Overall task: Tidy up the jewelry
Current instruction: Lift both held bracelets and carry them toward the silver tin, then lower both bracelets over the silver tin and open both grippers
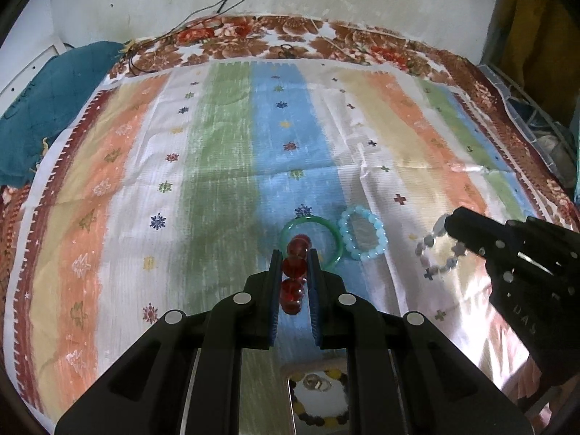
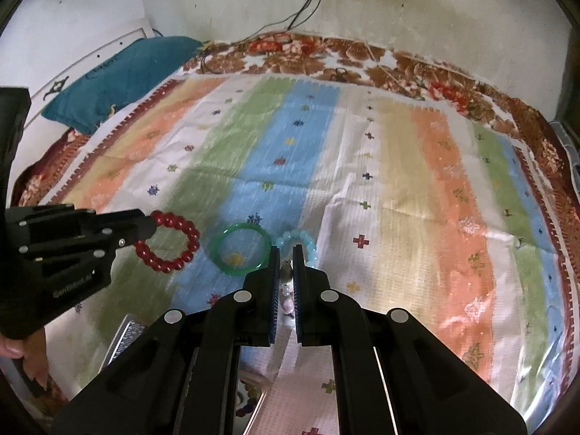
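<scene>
My left gripper [image 1: 294, 258] is shut on a red bead bracelet [image 1: 294, 268]; in the right wrist view that bracelet [image 2: 170, 241] hangs from the left gripper [image 2: 150, 228] above the cloth. My right gripper [image 2: 286, 253] is shut on a pale grey-and-white bead bracelet [image 2: 286, 284]; it also shows in the left wrist view [image 1: 436, 250], held by the right gripper [image 1: 451, 226]. A green bangle [image 1: 311, 241] [image 2: 242, 250] and a light blue bead bracelet [image 1: 362, 233] [image 2: 301, 241] lie side by side on the striped cloth [image 1: 224, 166], between the grippers.
A mirrored tray [image 1: 319, 402] with a yellow-and-dark bead bracelet and a ring lies under the left gripper, near the front edge. A teal cushion [image 2: 119, 72] lies at the back left. Cables [image 2: 308, 3] hang down the wall behind.
</scene>
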`<action>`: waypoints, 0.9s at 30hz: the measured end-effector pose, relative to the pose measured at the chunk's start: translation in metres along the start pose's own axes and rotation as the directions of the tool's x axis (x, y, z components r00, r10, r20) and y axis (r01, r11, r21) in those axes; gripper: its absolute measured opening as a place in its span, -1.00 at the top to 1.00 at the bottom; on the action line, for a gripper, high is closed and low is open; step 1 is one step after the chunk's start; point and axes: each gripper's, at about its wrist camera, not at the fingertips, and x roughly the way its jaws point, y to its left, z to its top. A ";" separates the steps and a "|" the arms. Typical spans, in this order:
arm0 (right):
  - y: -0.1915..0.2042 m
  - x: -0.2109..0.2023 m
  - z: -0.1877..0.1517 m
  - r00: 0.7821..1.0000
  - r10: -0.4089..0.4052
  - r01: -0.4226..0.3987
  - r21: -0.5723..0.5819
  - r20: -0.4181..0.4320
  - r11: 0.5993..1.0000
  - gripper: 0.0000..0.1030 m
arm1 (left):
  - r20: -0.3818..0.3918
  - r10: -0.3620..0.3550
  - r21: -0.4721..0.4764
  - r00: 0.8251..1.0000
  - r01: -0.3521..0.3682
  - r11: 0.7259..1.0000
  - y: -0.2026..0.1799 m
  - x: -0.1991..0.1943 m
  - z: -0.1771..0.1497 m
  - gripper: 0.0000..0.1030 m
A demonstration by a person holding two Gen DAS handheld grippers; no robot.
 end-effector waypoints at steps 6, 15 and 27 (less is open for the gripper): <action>-0.005 -0.025 -0.003 0.998 -0.019 0.019 0.012 0.062 1.000 0.85 | 0.044 -0.018 0.000 0.999 0.018 1.000 -0.004 -0.023 -0.009 0.75; -0.004 -0.040 -0.009 0.997 0.006 -0.008 0.025 0.077 1.000 0.85 | 0.079 -0.060 0.000 0.995 0.060 0.998 -0.013 -0.045 -0.021 0.75; 0.006 -0.073 -0.023 0.989 0.057 -0.060 0.020 0.138 0.998 0.85 | 0.091 -0.108 0.031 0.990 0.106 0.994 -0.021 -0.066 -0.041 0.75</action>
